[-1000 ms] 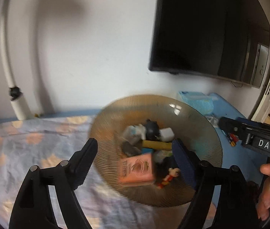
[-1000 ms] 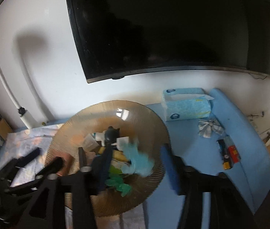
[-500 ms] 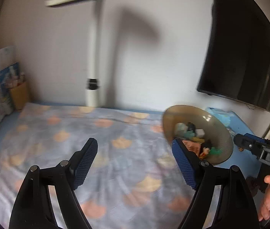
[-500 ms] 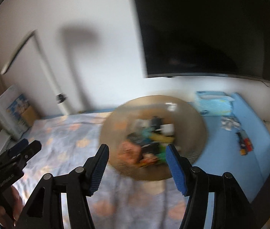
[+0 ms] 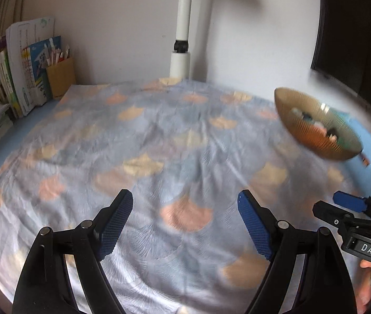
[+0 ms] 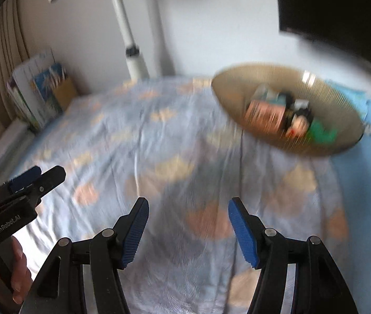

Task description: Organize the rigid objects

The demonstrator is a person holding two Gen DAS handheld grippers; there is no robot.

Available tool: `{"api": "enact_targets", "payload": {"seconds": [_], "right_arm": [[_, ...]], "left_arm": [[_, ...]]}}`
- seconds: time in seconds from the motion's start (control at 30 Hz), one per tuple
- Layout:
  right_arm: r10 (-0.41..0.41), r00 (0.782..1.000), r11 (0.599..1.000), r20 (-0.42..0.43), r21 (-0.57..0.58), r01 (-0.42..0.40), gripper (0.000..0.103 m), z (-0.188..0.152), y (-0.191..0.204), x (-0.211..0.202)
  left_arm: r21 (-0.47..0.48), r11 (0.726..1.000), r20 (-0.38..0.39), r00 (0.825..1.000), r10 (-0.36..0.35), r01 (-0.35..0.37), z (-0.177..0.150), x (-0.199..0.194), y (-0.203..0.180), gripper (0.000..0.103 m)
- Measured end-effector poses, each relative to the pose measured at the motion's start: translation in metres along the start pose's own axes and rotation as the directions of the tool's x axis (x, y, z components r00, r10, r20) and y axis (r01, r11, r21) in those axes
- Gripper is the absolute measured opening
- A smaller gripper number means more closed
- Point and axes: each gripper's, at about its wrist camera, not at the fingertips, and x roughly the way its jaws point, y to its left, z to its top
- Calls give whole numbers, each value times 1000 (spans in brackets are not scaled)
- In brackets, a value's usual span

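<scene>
Amber ribbed bowl [image 6: 287, 110] shows you its toys only from the right wrist; both jaws stand apart, empty; bowl's orientation blurred.

Wrinkled matt cloth [image 5: 175, 141] lies under both grippers. Right of them, the ribbed amber bowl [image 6: 324, 91] looks glossy, like glass.
</scene>
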Motion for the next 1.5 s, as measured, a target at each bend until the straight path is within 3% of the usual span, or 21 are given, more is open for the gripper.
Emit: {"api": "enact_targets", "payload": {"seconds": [0.13, 0.33, 0.53, 1.1, 1.37, 1.43, 1.5], "right_arm": [[6, 1000, 1000, -22, -7, -7, 62, -10, 1, 15], [-4, 1000, 999, -20, -33, 3, 62, -19, 0, 24], [31, 999, 1000, -26, 0, -31, 62, -17, -7, 26], [24, 998, 1000, -52, -10, -24, 66, -16, -6, 32], [24, 998, 1000, -54, -13, -25, 71, -16, -3, 32], [16, 998, 1000, -54, -9, -16, 81, -16, -3, 32], [12, 998, 1000, -56, -1, -12, 82, -15, -6, 33]], "left_arm": [[20, 999, -3, 1000, 29, -29, -6, 9, 0, 81], [5, 1000, -16, 1000, -2, 2, -9, 10, 3, 81], [32, 999, -20, 1000, 6, -5, -10, 10, 0, 81], [52, 999, -17, 1000, 6, -5, -10, 10, -4, 81], [52, 999, -21, 1000, 8, -7, -11, 10, -4, 81], [52, 999, -21, 1000, 9, -8, -11, 10, -4, 81], [51, 999, -21, 1000, 9, -8, -11, 11, -4, 81]]}}
